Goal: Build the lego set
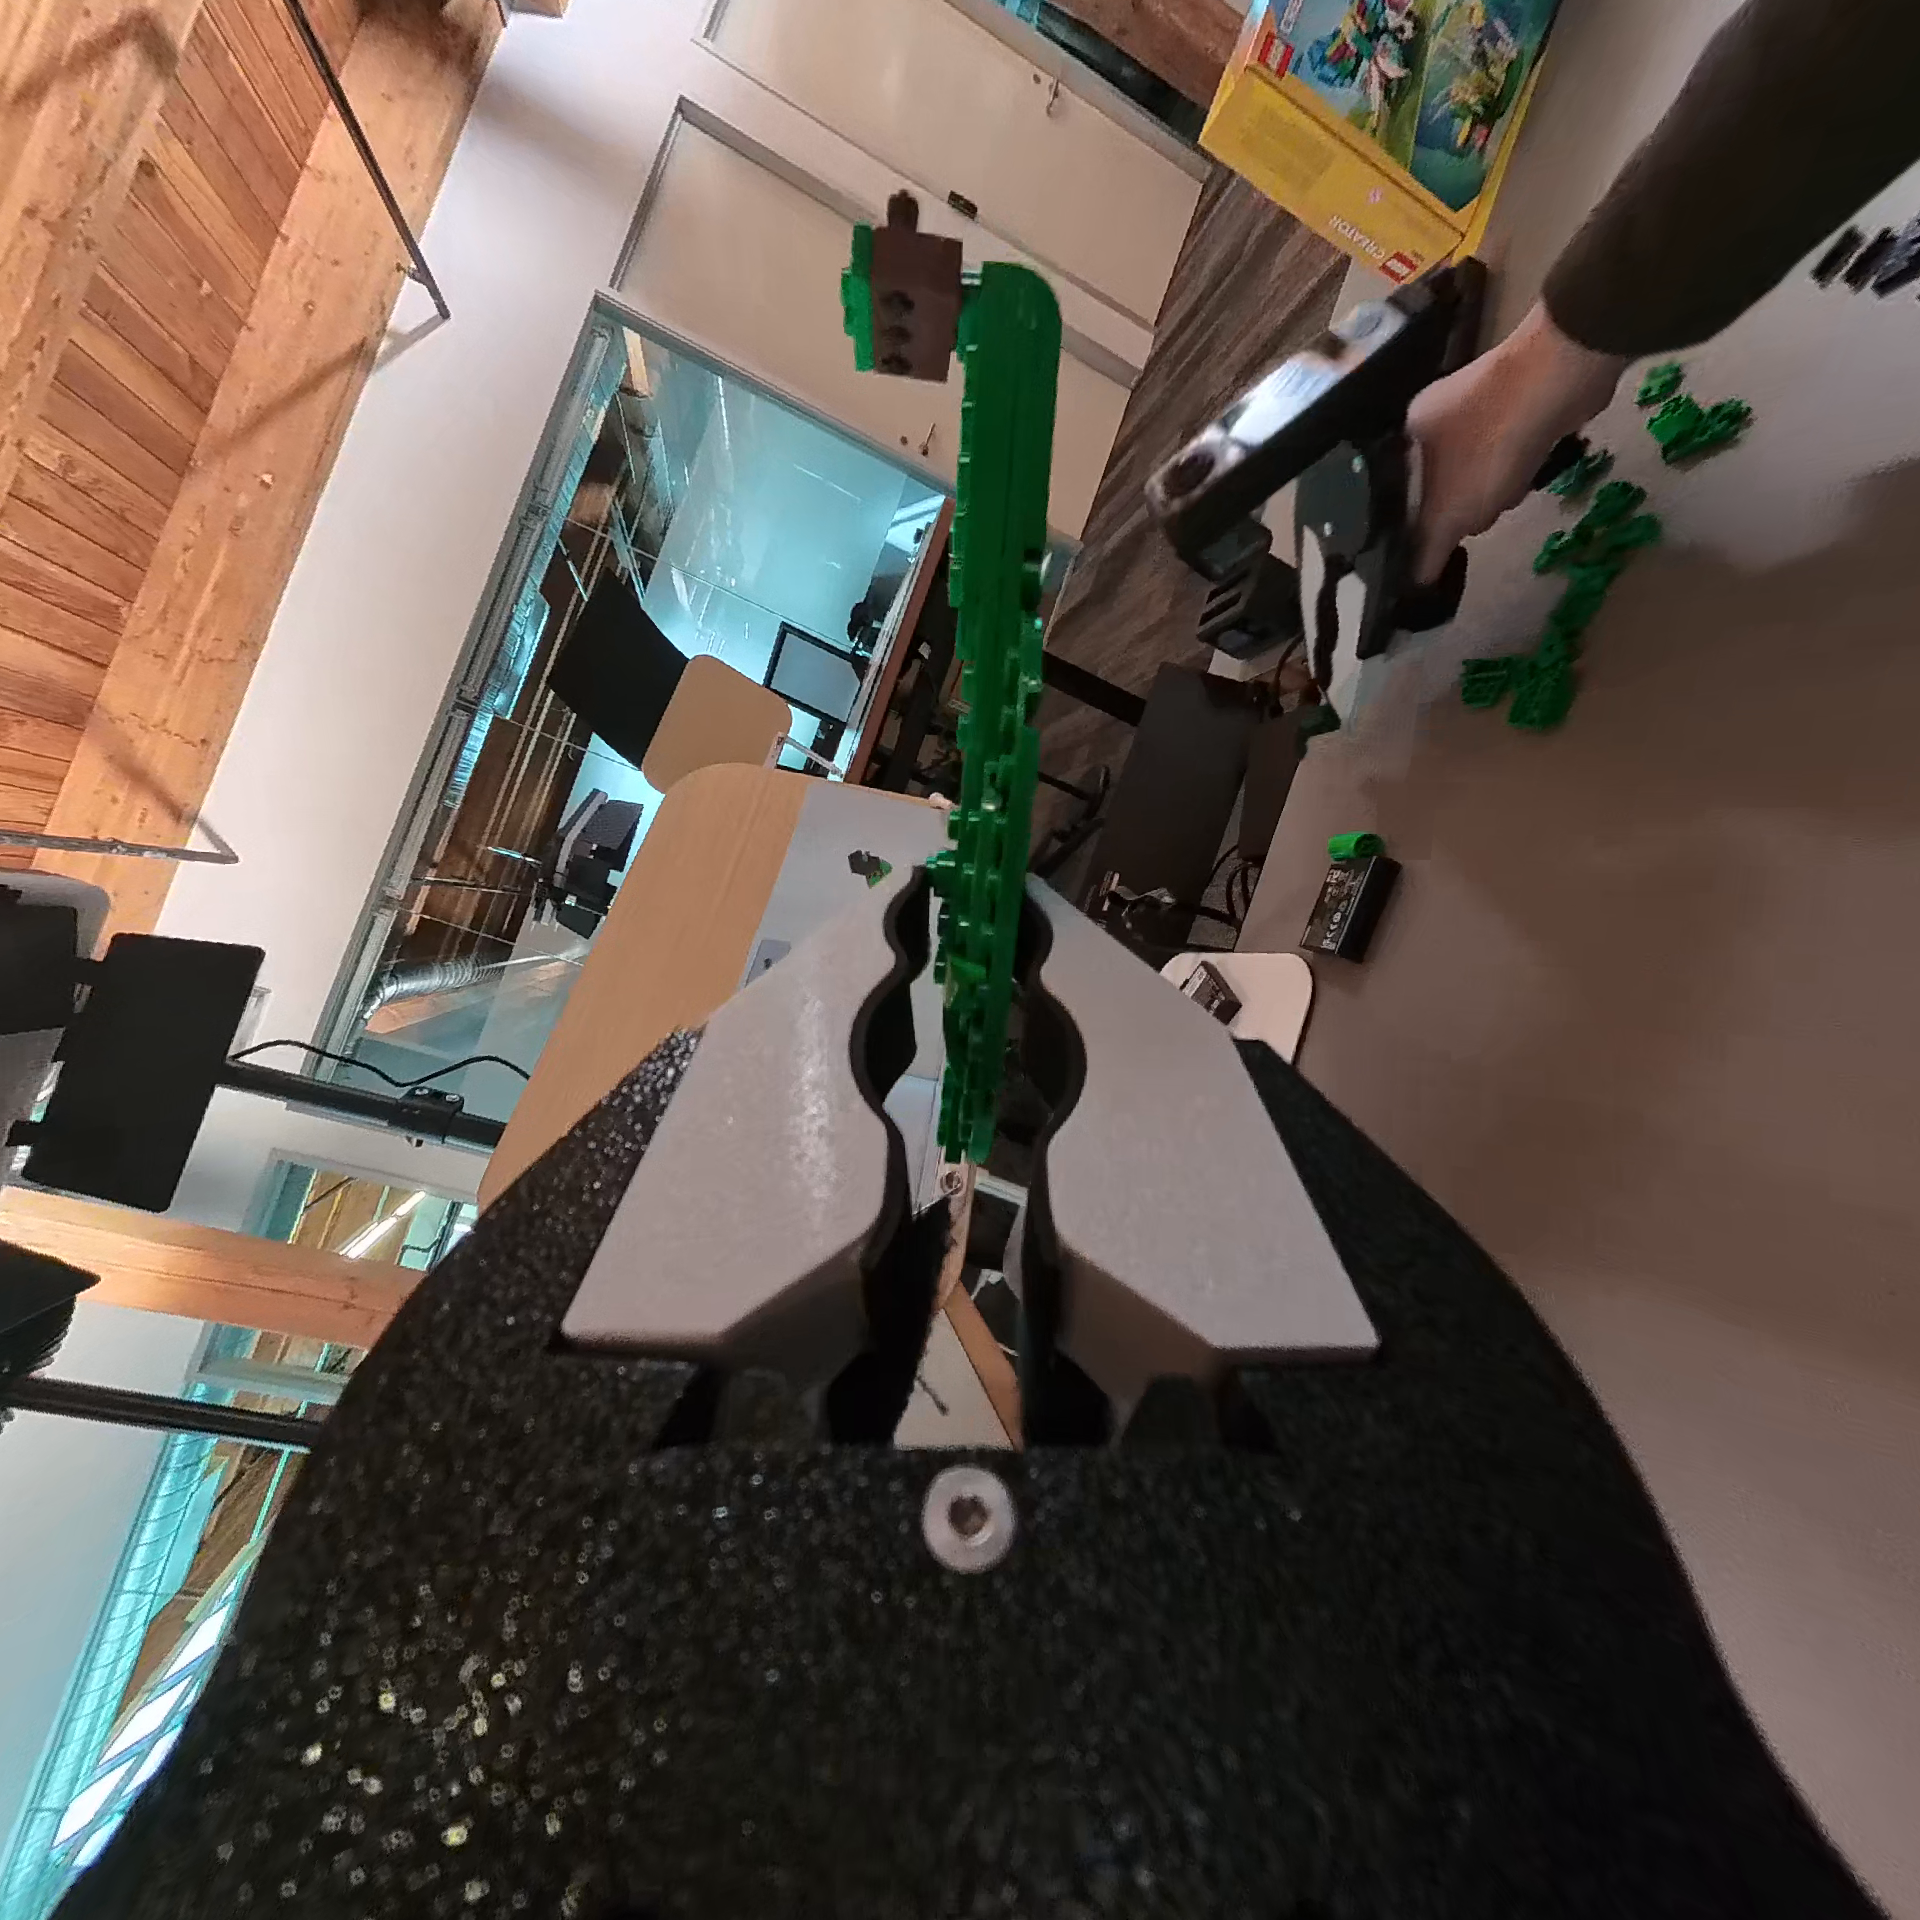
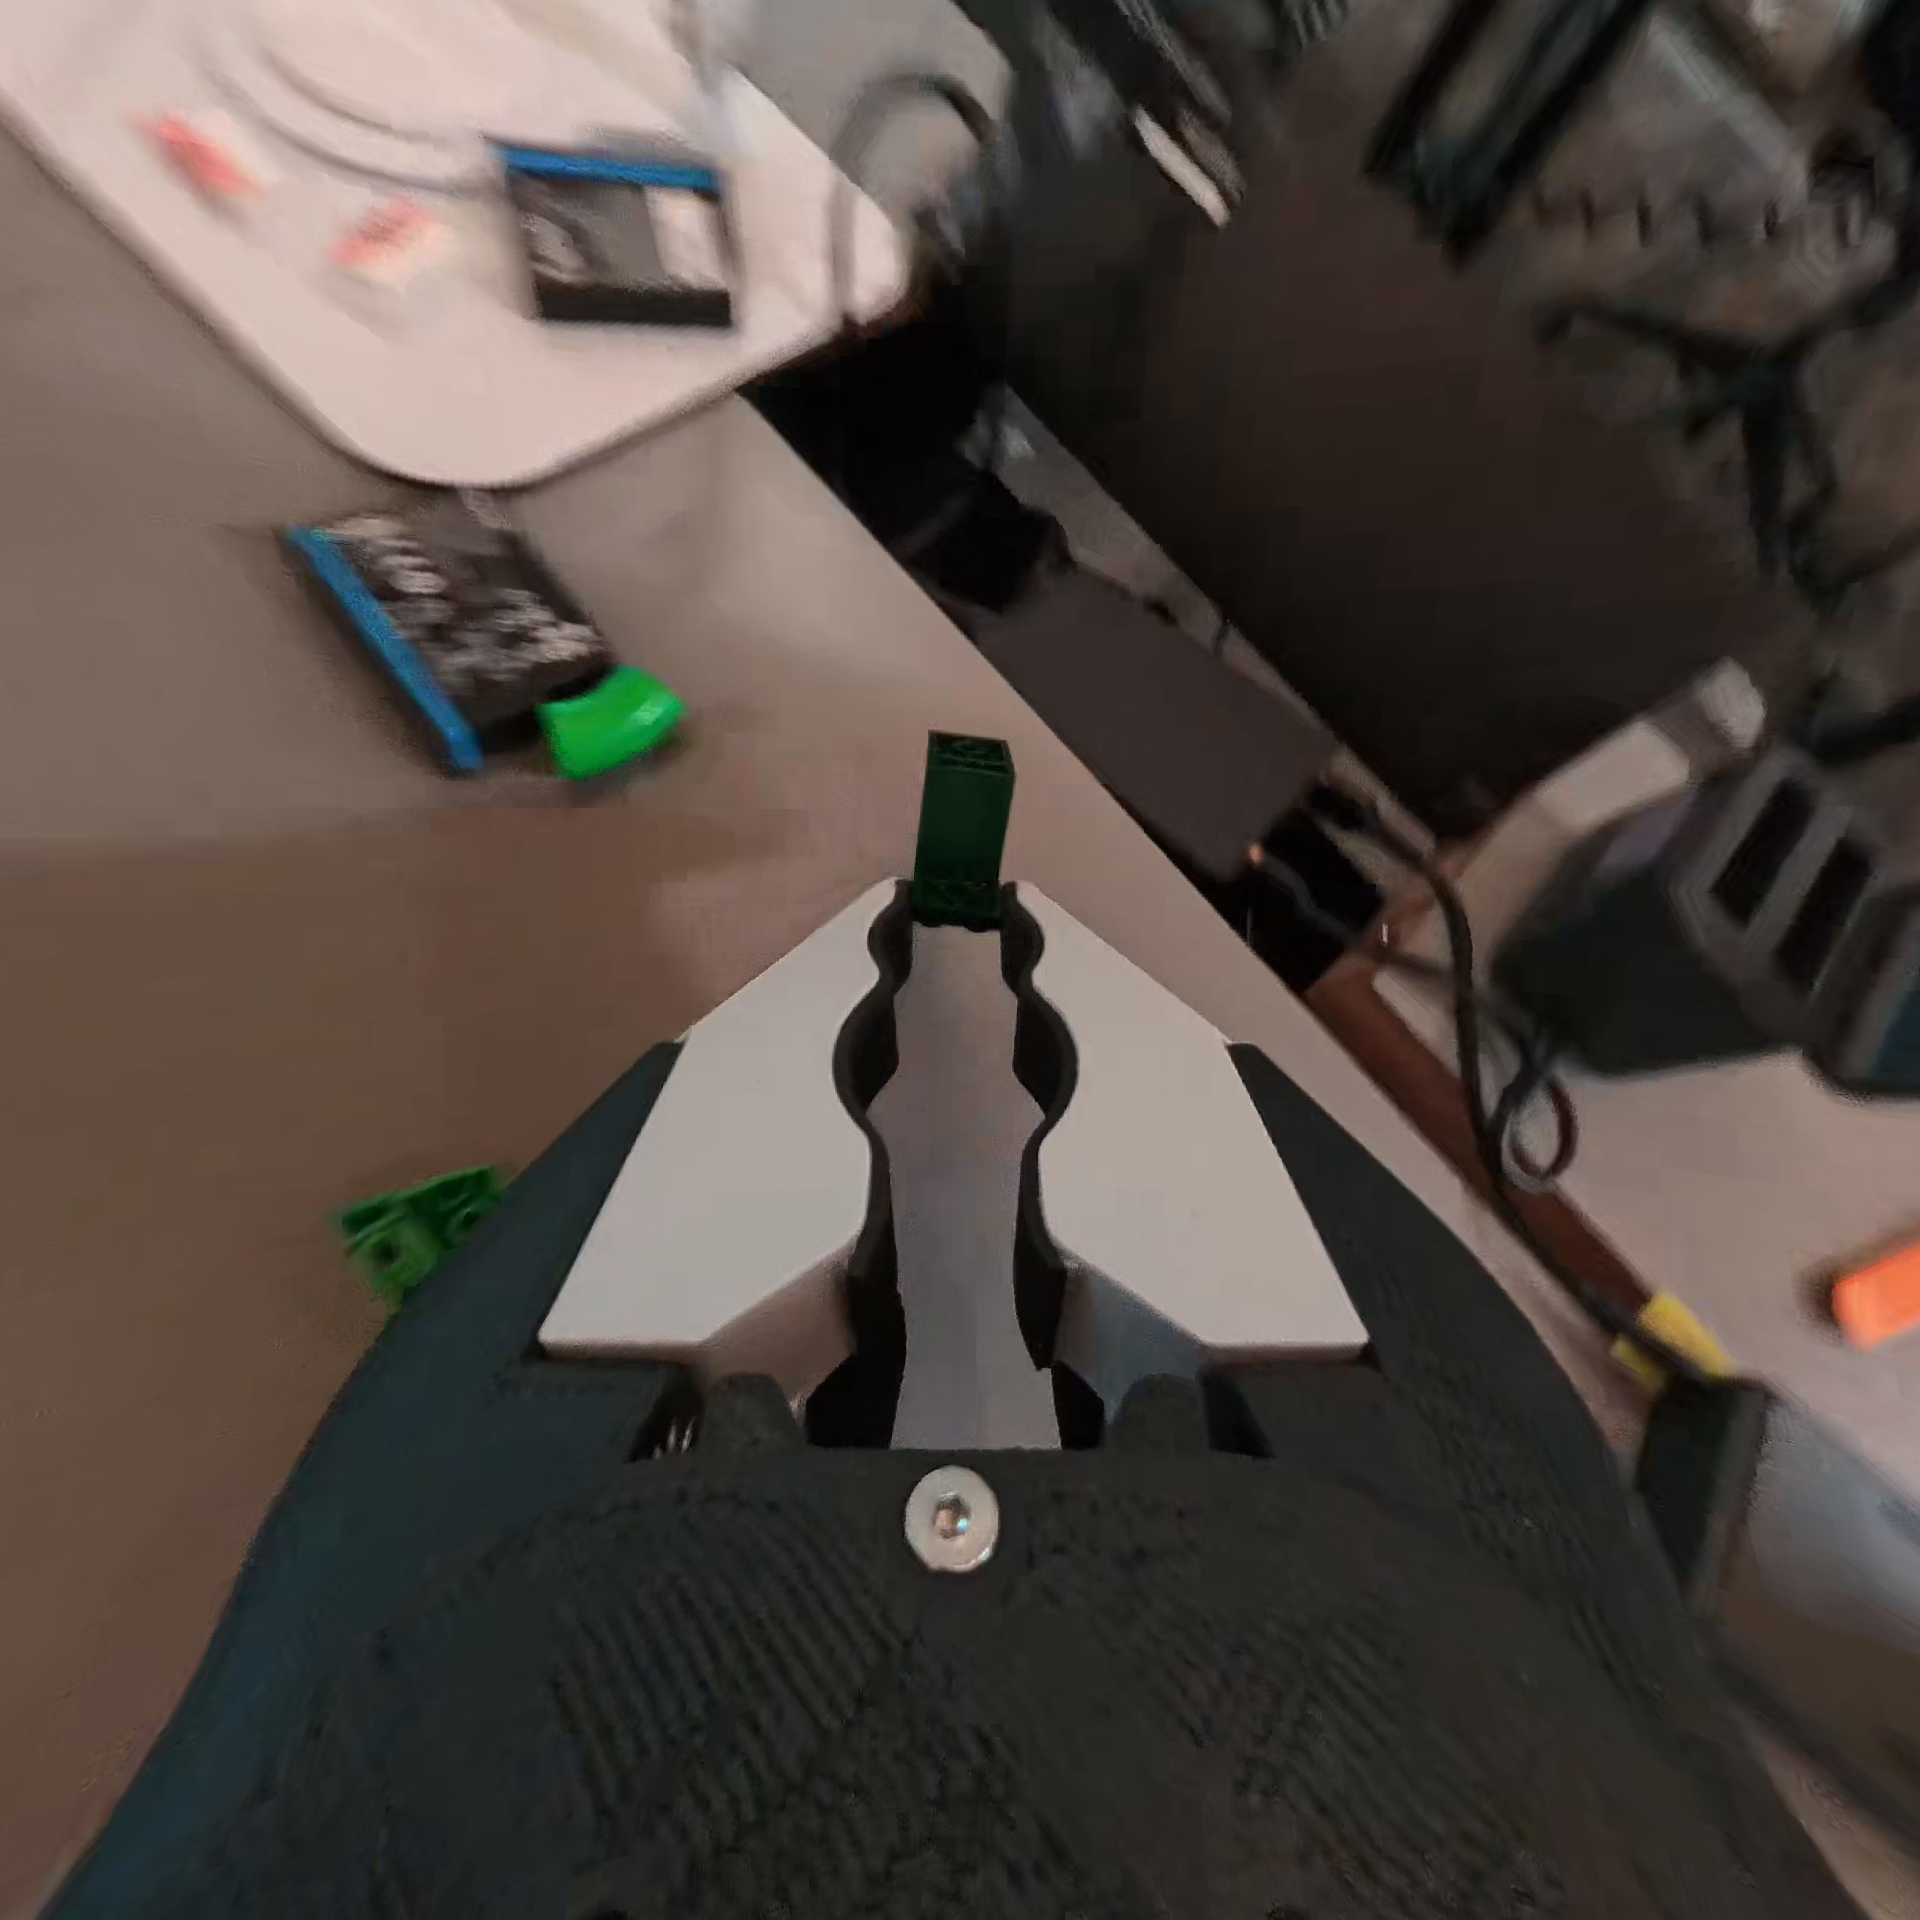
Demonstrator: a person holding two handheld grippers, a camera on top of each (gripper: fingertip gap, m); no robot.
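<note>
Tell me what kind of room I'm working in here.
Probably an office or lab workspace: a glass-walled partition with dark desk chairs behind it, a grey tabletop, and a black cable tangle beside dark equipment.

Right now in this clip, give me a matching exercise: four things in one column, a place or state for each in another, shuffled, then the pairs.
Things:
1. long green plate assembly
2. dark green brick
3. yellow set box
4. curved bright green piece

Places or states:
A. lying on the table beside a black and blue pack
B. pinched at the tips of the right gripper
C. clamped in the left gripper, brown block at its far end
D. resting on the table's far end

Pairs: 1-C, 2-B, 3-D, 4-A
</note>
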